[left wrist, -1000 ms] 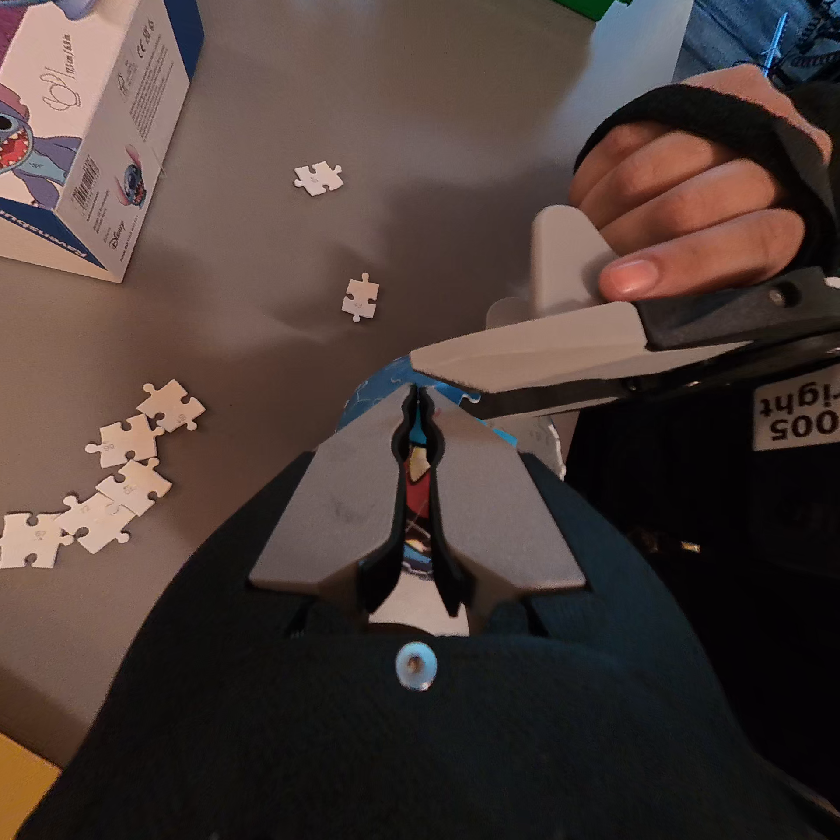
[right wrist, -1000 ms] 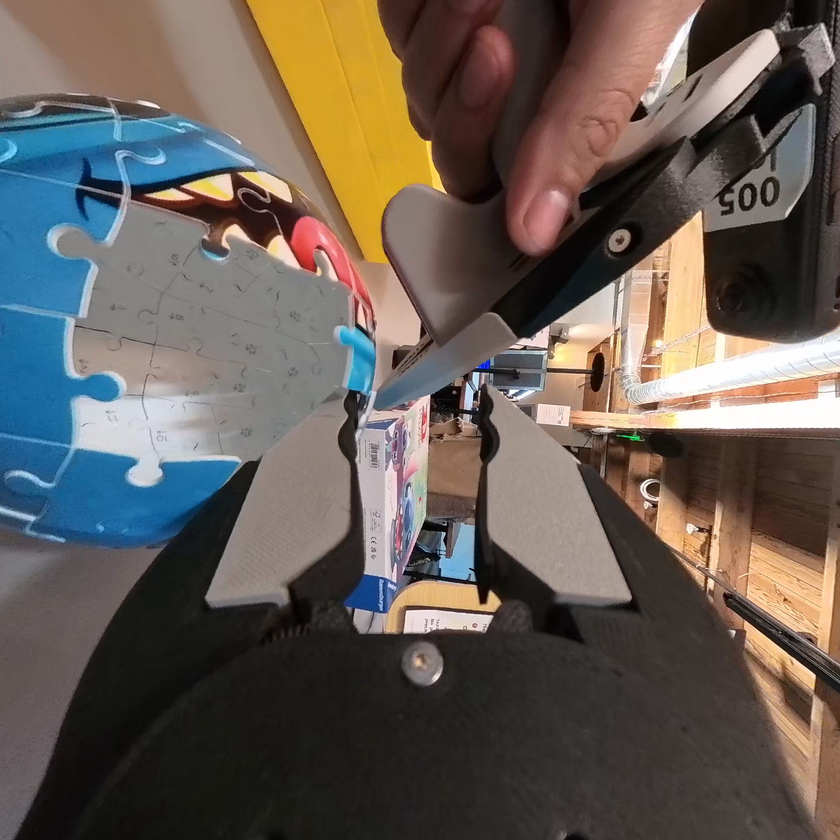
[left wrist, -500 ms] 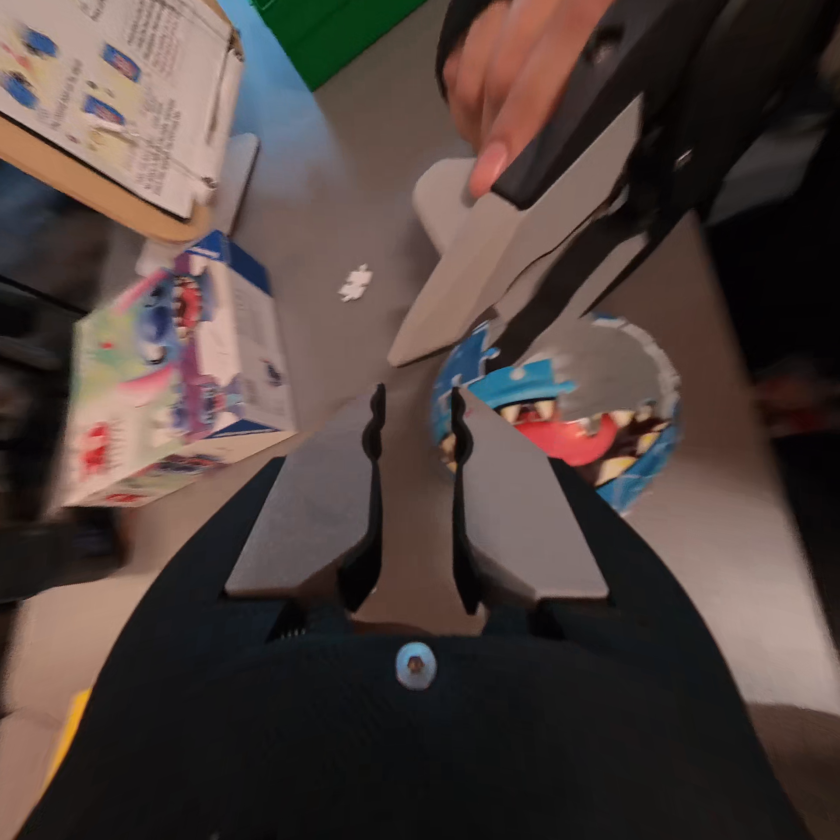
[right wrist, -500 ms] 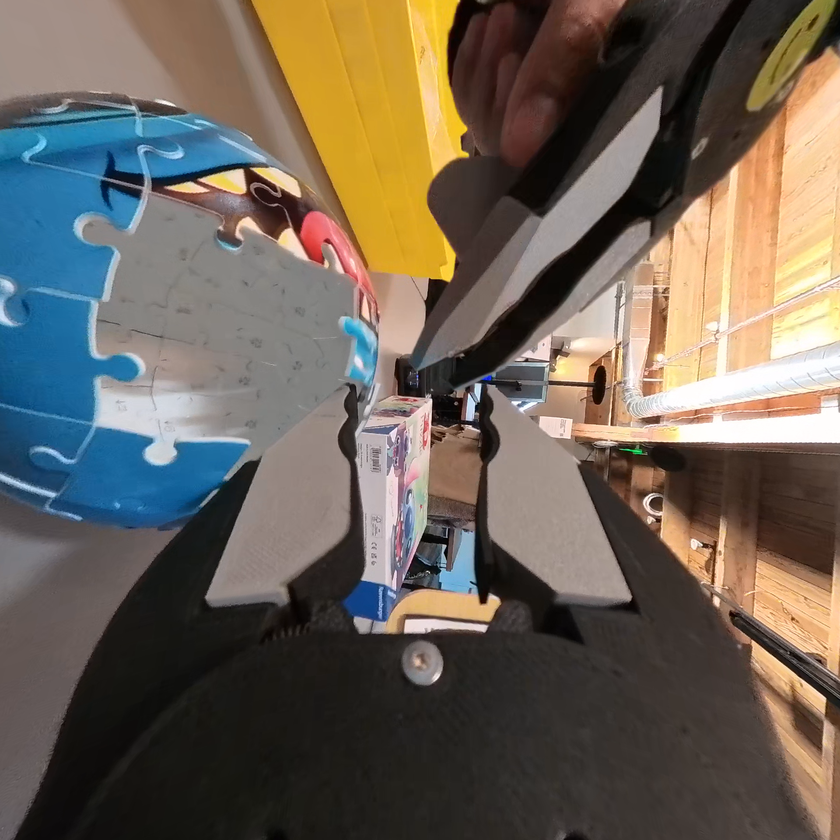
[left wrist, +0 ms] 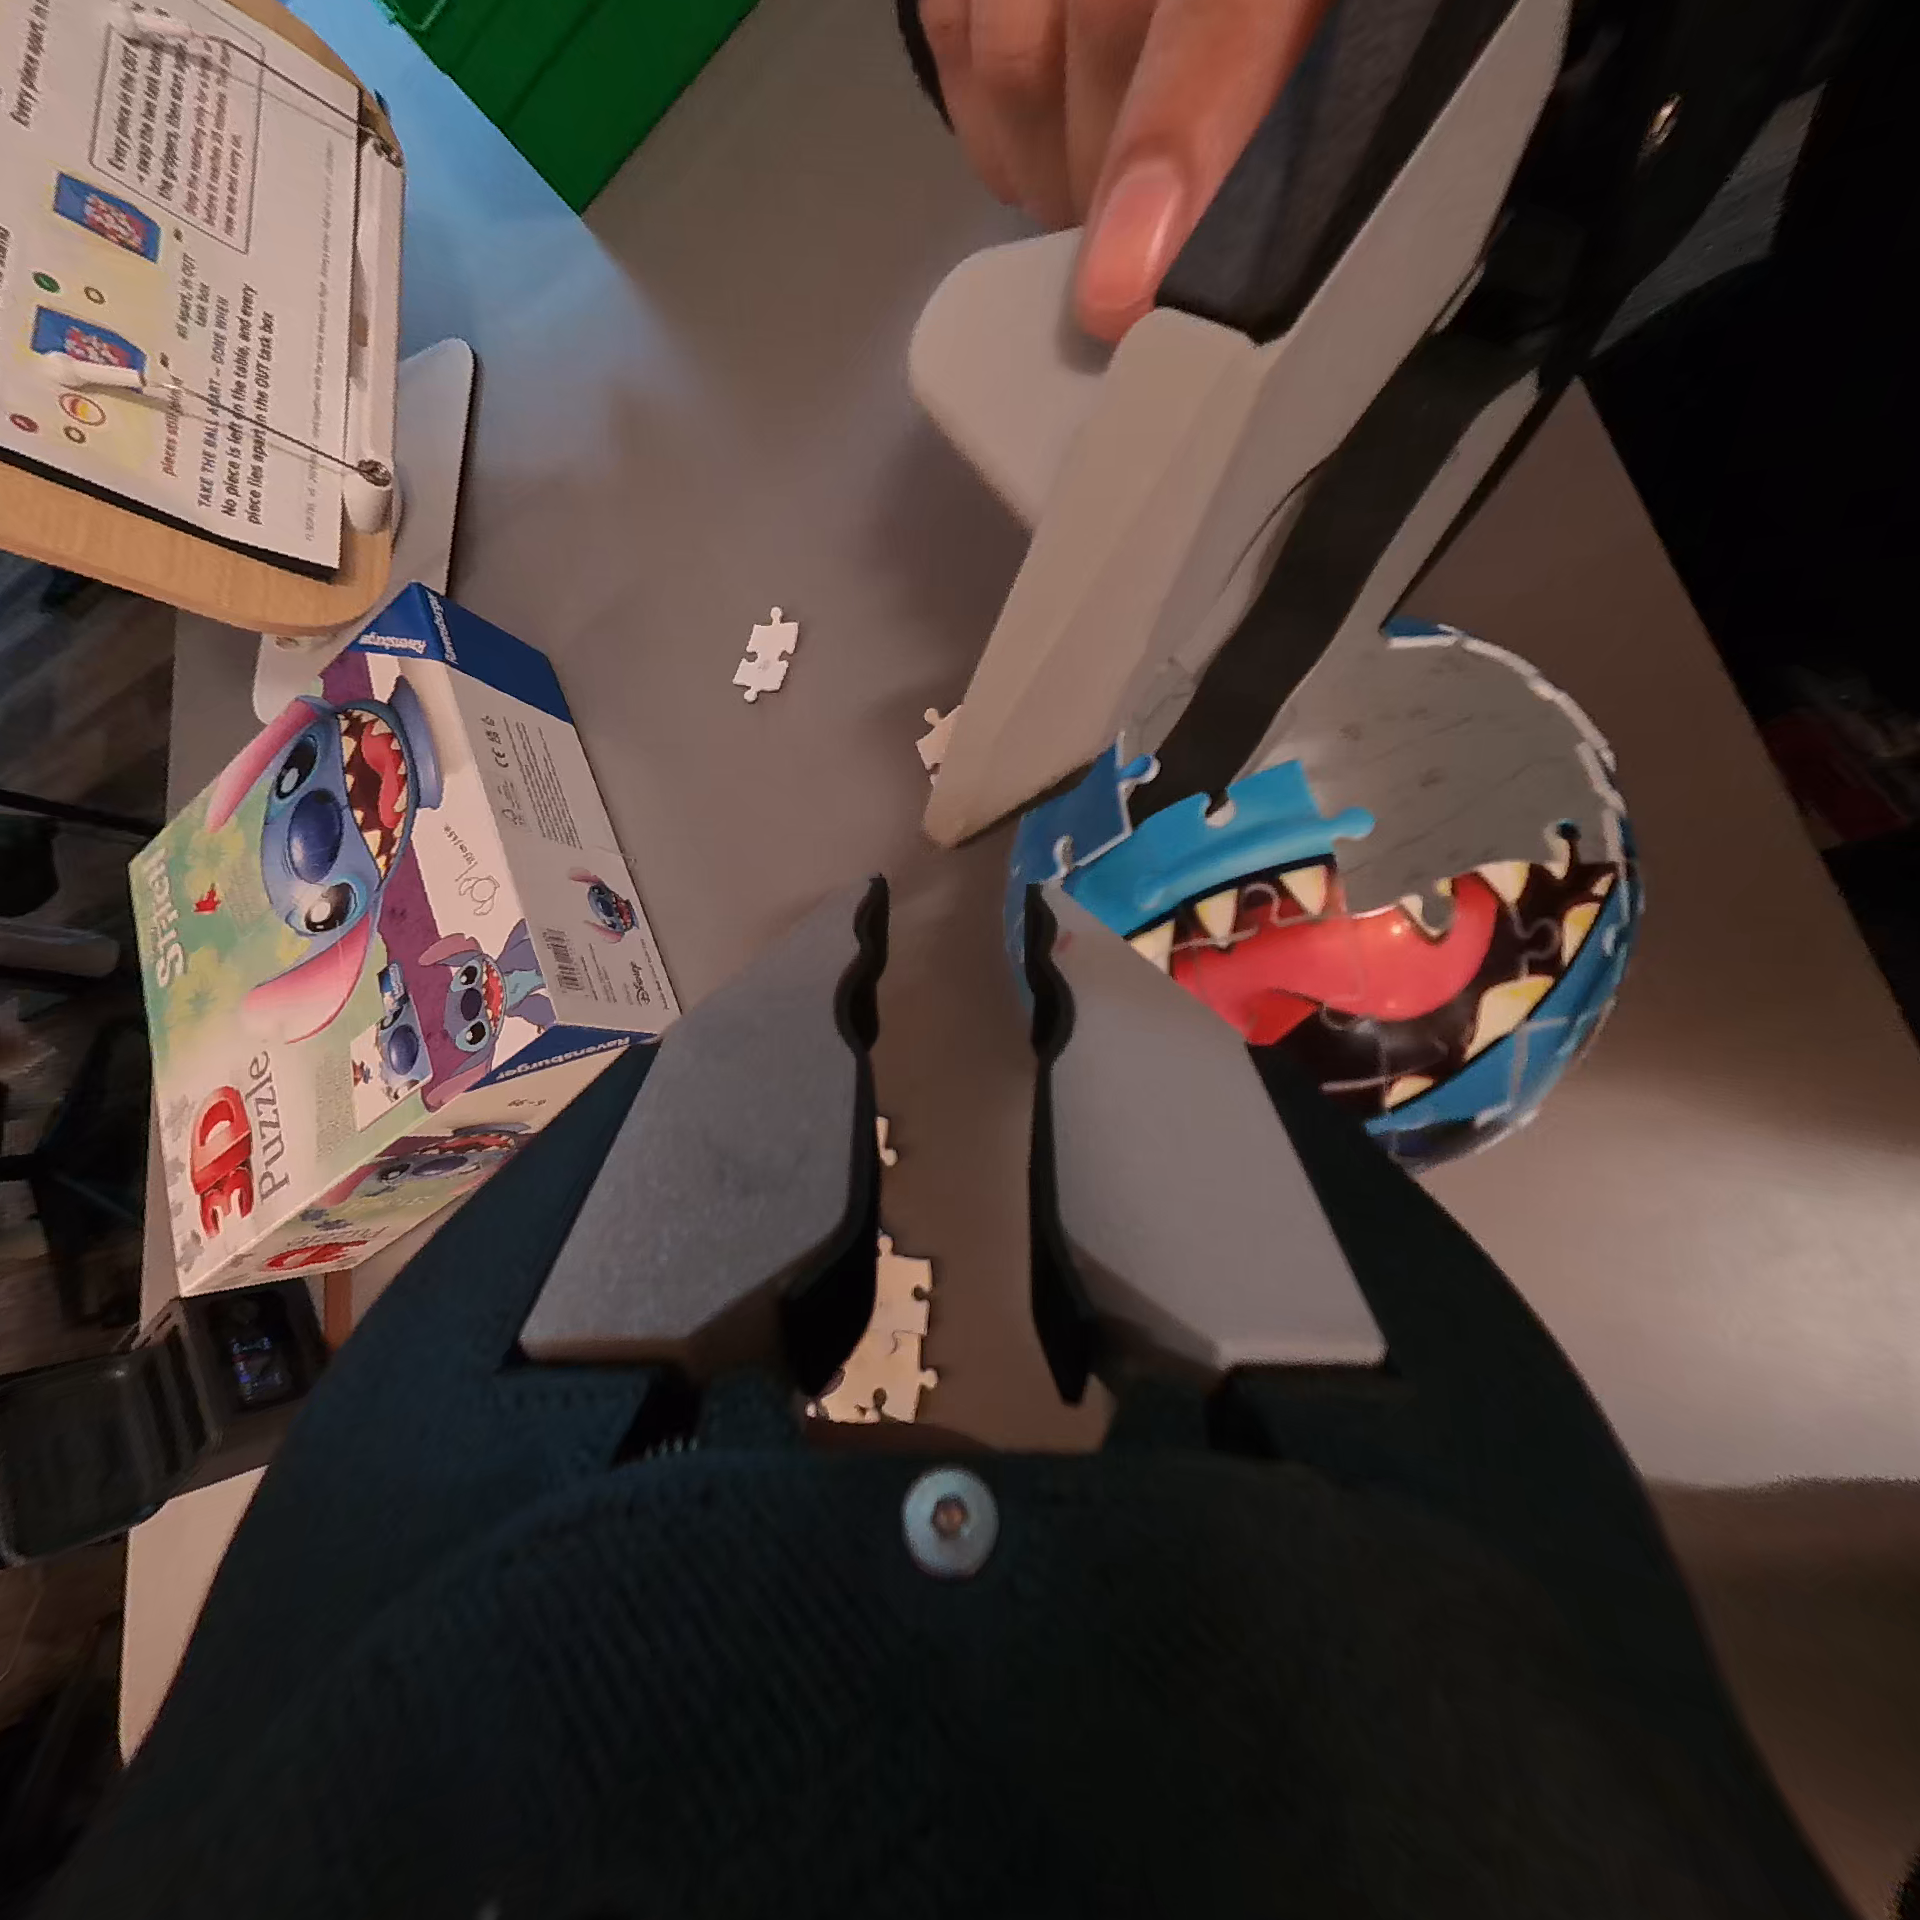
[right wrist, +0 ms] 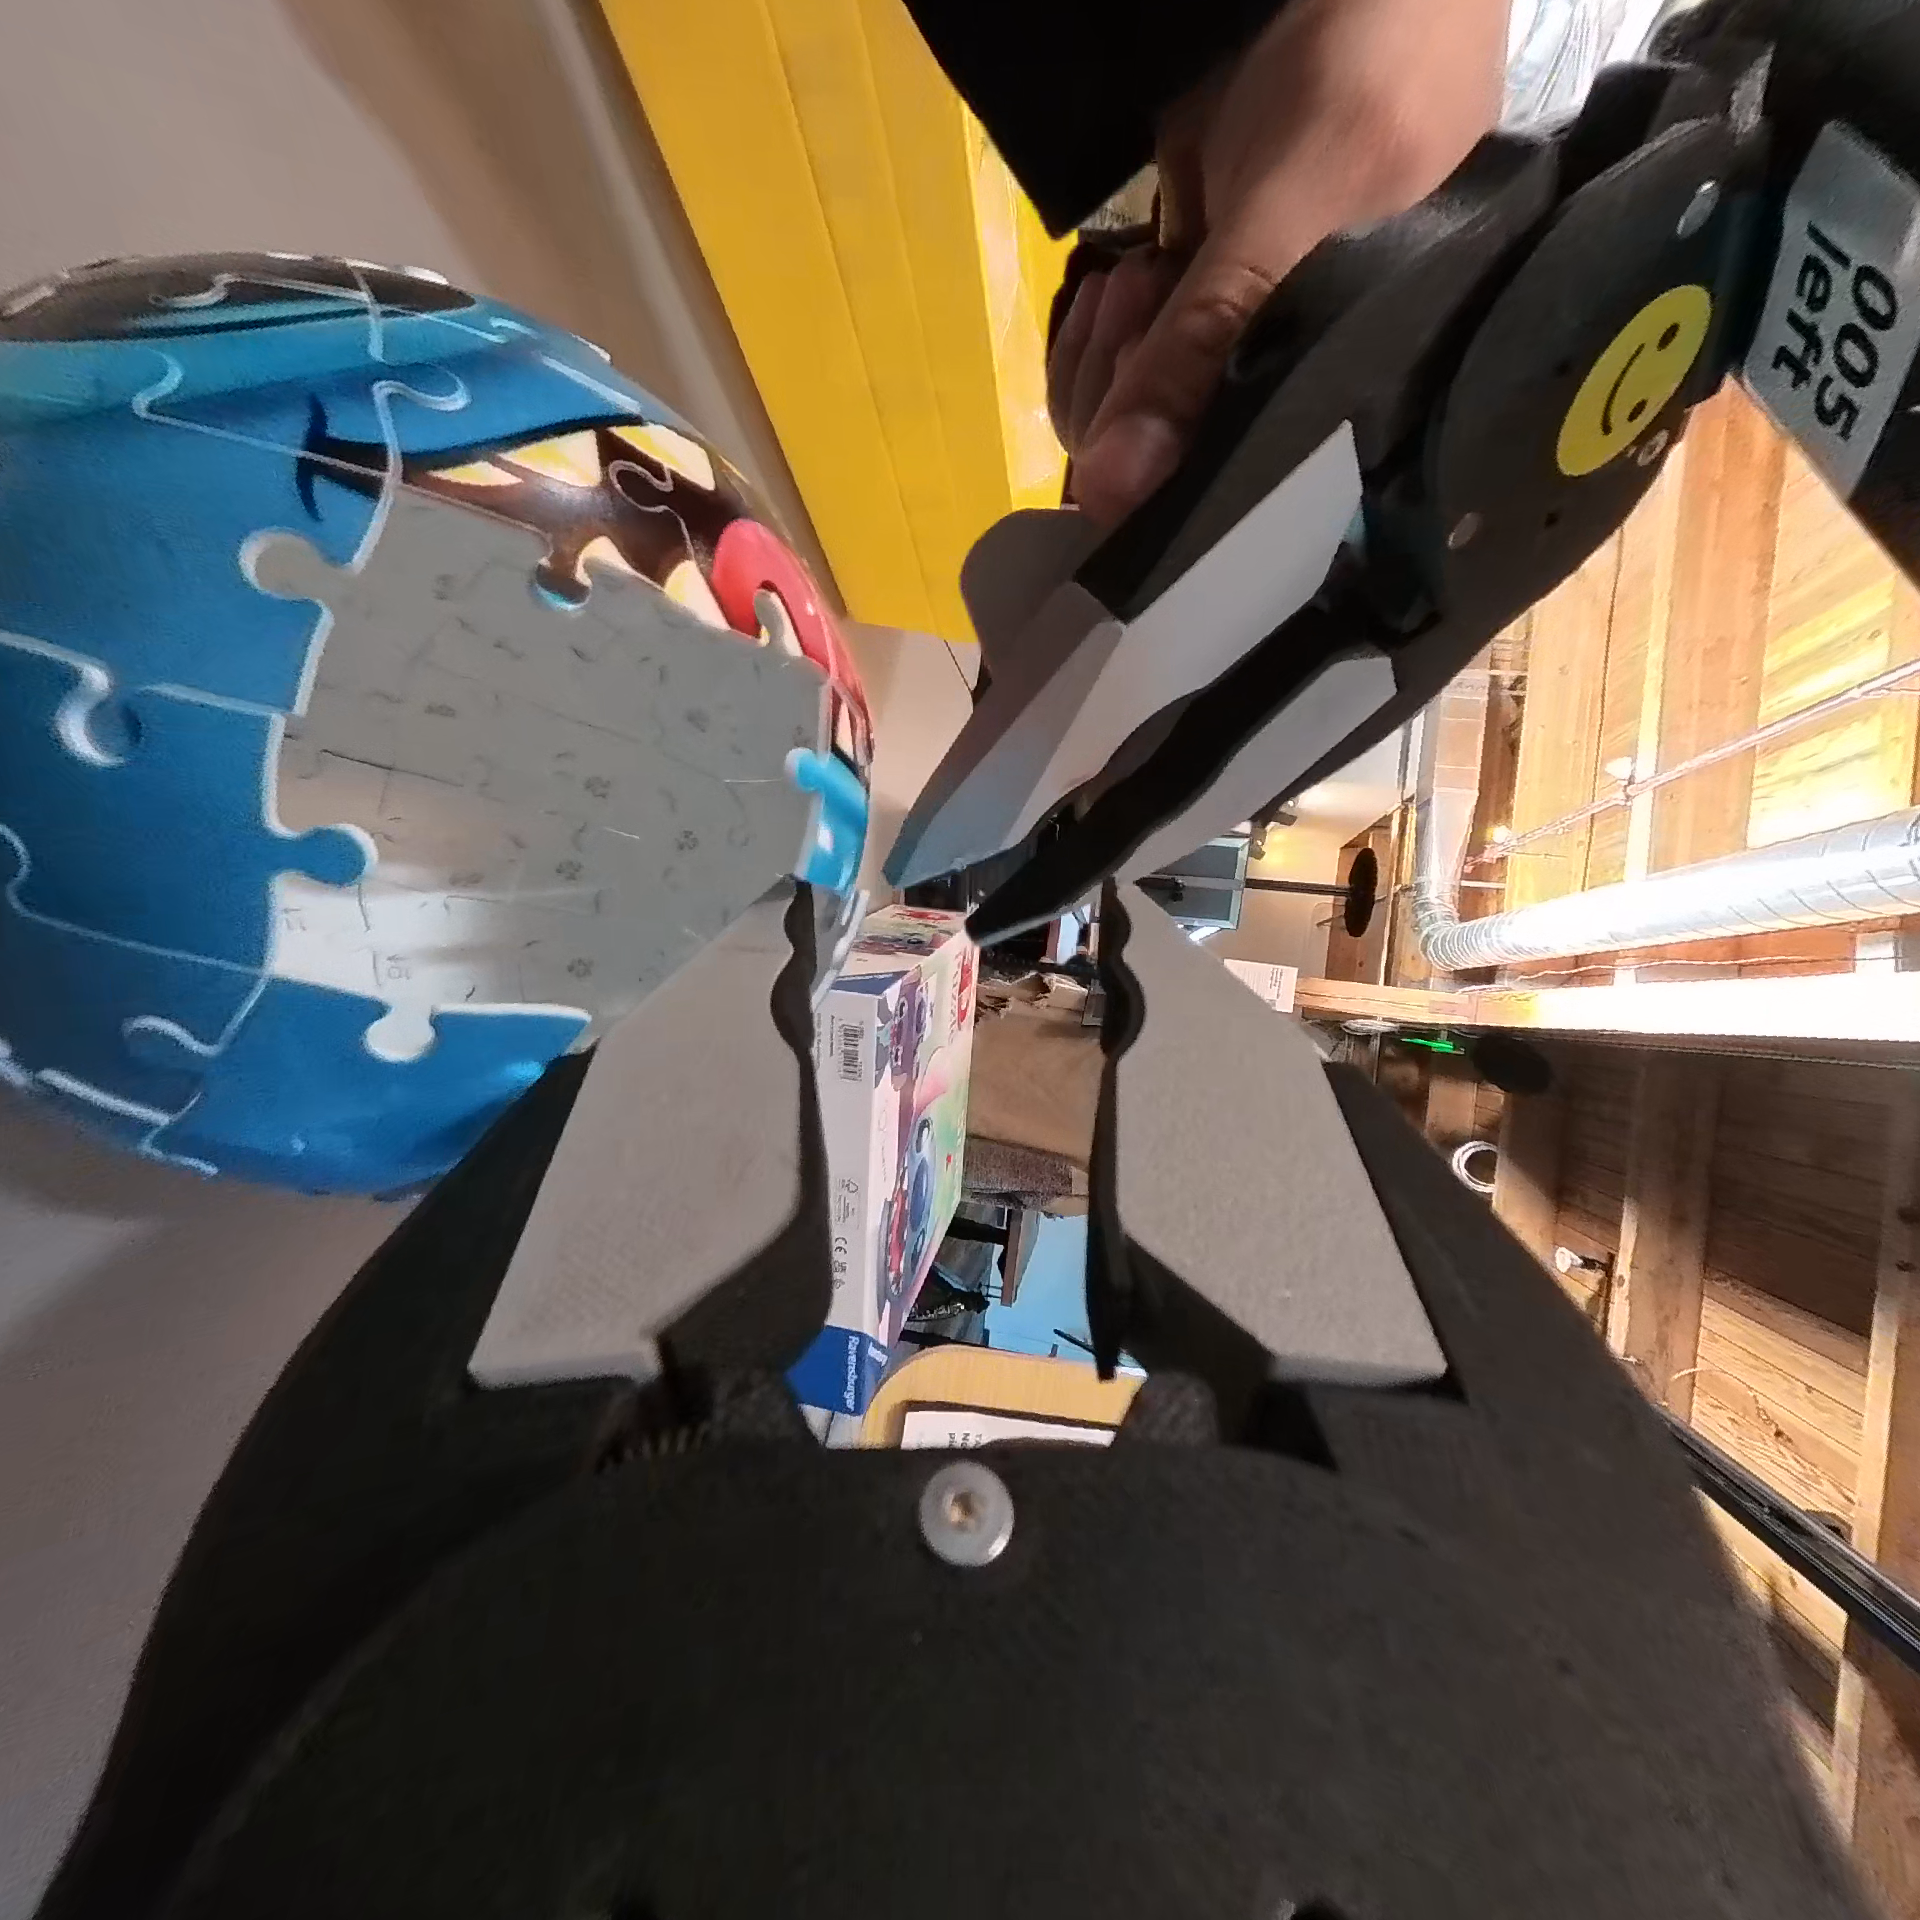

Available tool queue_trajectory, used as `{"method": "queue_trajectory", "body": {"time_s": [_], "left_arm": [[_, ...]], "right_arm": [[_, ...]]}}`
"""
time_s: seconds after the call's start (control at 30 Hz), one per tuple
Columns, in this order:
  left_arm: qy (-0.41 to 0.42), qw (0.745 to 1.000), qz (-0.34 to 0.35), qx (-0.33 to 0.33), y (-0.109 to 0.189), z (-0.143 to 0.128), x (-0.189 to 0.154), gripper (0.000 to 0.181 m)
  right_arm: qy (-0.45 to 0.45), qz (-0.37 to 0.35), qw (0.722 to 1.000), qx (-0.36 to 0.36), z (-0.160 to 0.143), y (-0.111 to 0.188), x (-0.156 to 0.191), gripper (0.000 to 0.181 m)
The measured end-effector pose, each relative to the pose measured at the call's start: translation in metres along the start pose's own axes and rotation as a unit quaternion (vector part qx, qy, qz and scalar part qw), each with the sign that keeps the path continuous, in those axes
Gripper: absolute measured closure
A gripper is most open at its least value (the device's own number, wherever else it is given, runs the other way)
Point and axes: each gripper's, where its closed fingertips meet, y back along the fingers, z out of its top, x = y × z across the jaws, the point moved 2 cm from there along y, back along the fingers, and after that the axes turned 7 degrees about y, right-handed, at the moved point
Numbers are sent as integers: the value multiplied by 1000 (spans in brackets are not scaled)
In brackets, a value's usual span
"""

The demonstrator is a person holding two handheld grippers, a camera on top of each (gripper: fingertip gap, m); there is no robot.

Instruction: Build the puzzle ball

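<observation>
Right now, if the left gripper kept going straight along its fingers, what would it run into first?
Probably the bare grey table. The left gripper is open and empty, its line passing left of the puzzle ball and just under the right gripper tip. That tip may come first; depth is unclear.

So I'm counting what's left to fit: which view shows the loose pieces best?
The left wrist view: a loose white piece lies on the table, more between the left tool's fingers. The right wrist view shows none.

Grey table (left wrist: 727,343) carrying puzzle parts.
Puzzle ball (left wrist: 1455,935) sitting at 3 o'clock, box (left wrist: 343,987) at 9, loose piece (left wrist: 766,655) lying at 12.
</observation>
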Motion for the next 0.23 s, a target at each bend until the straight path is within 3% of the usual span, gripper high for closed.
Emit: {"method": "queue_trajectory", "body": {"time_s": [0.23], "left_arm": [[-5,999,-33,-20,6,7,-2,156]], "right_arm": [[-6,-1,1000,0,-3,-5,0,129]]}}
